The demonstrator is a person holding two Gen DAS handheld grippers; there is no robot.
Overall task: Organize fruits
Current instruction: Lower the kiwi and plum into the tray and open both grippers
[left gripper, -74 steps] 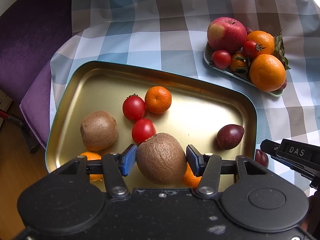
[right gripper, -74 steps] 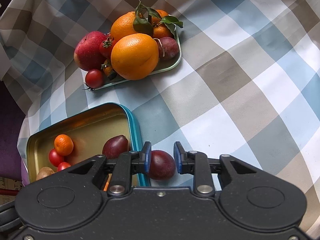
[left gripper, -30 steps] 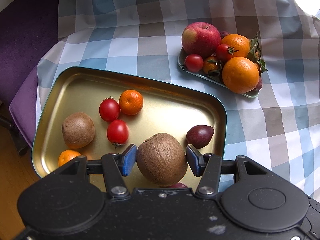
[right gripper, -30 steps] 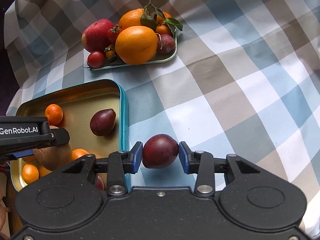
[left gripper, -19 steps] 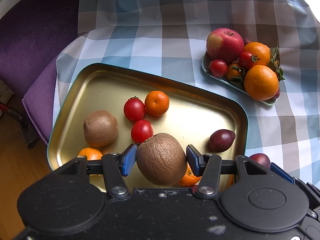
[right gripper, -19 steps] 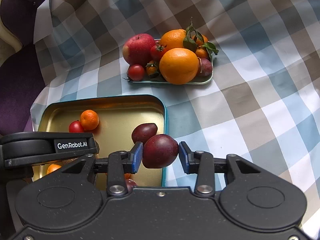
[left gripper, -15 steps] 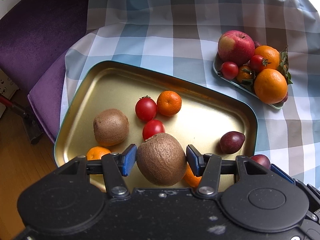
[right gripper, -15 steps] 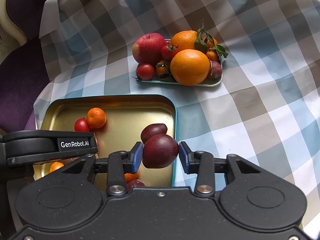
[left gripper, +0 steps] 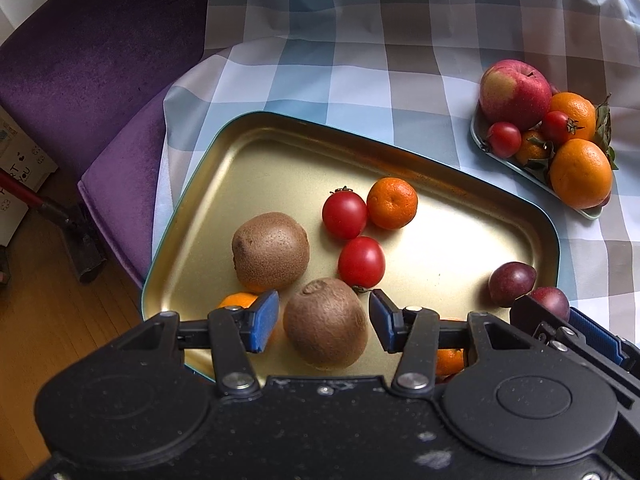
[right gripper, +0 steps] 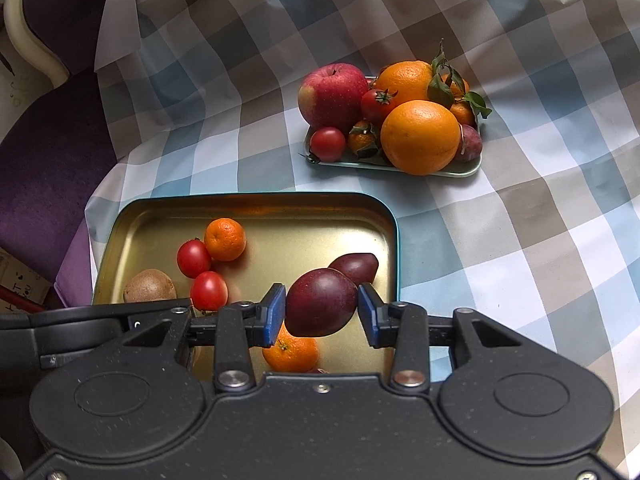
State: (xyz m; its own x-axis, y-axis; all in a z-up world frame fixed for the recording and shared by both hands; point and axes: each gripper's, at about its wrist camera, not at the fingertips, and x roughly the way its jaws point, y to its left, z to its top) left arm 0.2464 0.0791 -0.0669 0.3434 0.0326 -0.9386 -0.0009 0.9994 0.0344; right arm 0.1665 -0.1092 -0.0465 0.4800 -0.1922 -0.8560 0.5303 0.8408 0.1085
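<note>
View from the left wrist: found the left gripper [left gripper: 322, 320] with jaws just closing a little yet clear of the kiwi [left gripper: 326, 322] between them, a gap at either pad; placed that kiwi by the near edge of the gold tray [left gripper: 248, 148], a second kiwi [left gripper: 271, 250] just beyond. View from the right wrist: saw the right gripper [right gripper: 322, 312] clamped on a dark plum [right gripper: 320, 306], both pads pressing it, over the tray's right end beside another plum [right gripper: 356, 267]; noted the fruit plate [right gripper: 400, 168] well apart on the checked cloth [right gripper: 520, 240].
</note>
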